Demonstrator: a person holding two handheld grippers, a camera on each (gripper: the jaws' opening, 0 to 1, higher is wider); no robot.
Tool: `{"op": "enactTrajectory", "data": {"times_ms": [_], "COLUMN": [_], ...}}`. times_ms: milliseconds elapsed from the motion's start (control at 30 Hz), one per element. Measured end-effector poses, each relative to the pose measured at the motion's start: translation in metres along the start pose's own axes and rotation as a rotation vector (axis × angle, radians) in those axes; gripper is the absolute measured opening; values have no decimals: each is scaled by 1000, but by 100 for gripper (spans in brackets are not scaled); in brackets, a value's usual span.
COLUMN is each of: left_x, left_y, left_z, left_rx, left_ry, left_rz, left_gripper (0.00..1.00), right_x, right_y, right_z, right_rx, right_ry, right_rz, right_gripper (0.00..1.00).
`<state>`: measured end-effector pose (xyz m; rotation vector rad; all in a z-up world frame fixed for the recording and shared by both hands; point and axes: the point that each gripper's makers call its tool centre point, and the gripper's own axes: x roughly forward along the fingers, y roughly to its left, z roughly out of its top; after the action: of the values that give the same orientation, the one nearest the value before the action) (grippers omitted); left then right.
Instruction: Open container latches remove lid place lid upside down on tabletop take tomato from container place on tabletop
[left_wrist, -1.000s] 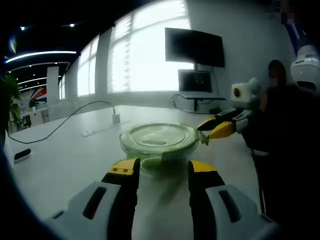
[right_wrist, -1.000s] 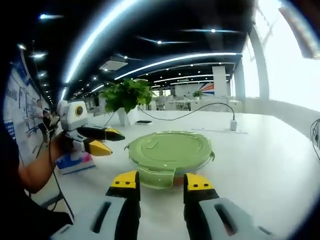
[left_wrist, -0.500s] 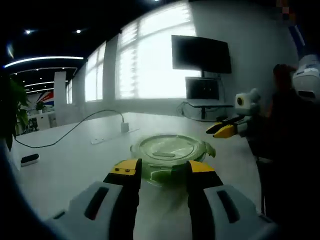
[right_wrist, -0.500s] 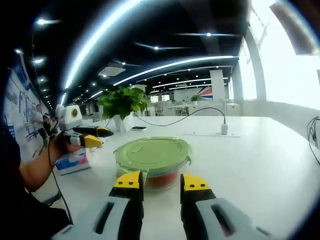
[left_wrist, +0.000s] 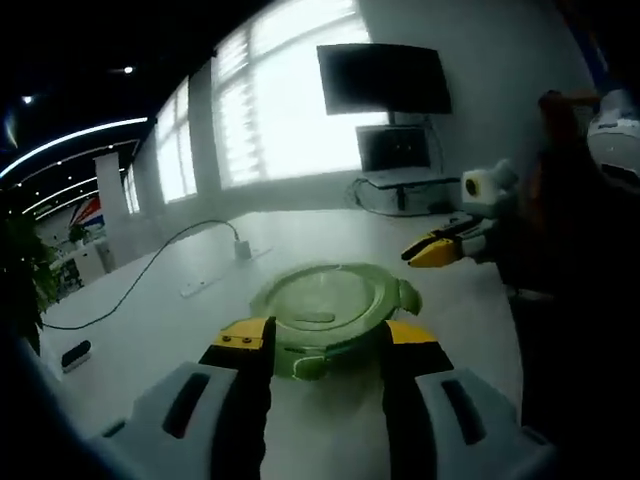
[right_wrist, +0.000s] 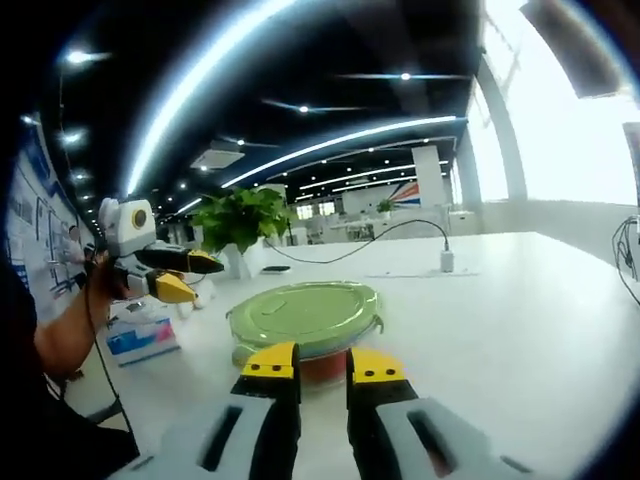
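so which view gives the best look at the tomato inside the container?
The right gripper view: red shows through the clear wall of the container under the green lid, just beyond the right gripper. In the left gripper view the lid covers the container from above and the tomato cannot be made out through it.

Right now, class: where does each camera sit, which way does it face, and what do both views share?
Left gripper view: rides the left claw, facing windows; the right claw enters from the right.
Right gripper view: rides the right claw, facing a plant; left claw and an arm show.
Shared: the green-lidded container, seen from opposite sides.
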<state>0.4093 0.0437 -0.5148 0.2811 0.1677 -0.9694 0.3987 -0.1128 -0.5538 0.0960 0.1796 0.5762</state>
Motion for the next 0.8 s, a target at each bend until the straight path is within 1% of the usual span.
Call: {"op": "enactTrajectory", "data": {"times_ms": [67,100,133,167,267,367,433,500,567,600,633,700,800], "left_x": [4,7,10,13,23,34,42,49,56,63,67,77,91], "left_y": [2,4,6,6,8,11,16,20,22,21,20,20,24], "left_z": [1,-1,-1,-2,6,14,16,12,9,9,7,0,-14], "left_rx": [9,19,24,32,33,25,28,48,60,75,70,62,91], "left_ry": [33,72,87,116,138,150,174,229,264,267,284,337,411], "left_rz": [-11,-16,-17,-33,-66,-105,-116,-137,-157,-187,-202,-229,-247], "left_gripper": [39,39,39,40,44,49,49,50,53,55,58,57,57], "right_x": [0,0,0,-1,-2,-2,-2,-1,-1,-1,-1,-1,1], "right_y": [3,2,1,0,-3,-2,-1,0,1,1,1,0,-2], "right_z": [3,4,5,6,8,7,6,5,6,6,6,5,4], "right_rx": [-2,-3,-3,1,22,22,18,20,18,17,14,15,14], "right_ry": [-13,-18,-22,-27,-33,-32,-30,-26,-27,-27,-27,-24,-18], "right_rz": [7,5,3,-2,-10,-10,-7,-5,-4,-4,-4,-6,-11], "right_gripper": [12,12,12,12,12,12,12,12,12,12,12,12,12]}}
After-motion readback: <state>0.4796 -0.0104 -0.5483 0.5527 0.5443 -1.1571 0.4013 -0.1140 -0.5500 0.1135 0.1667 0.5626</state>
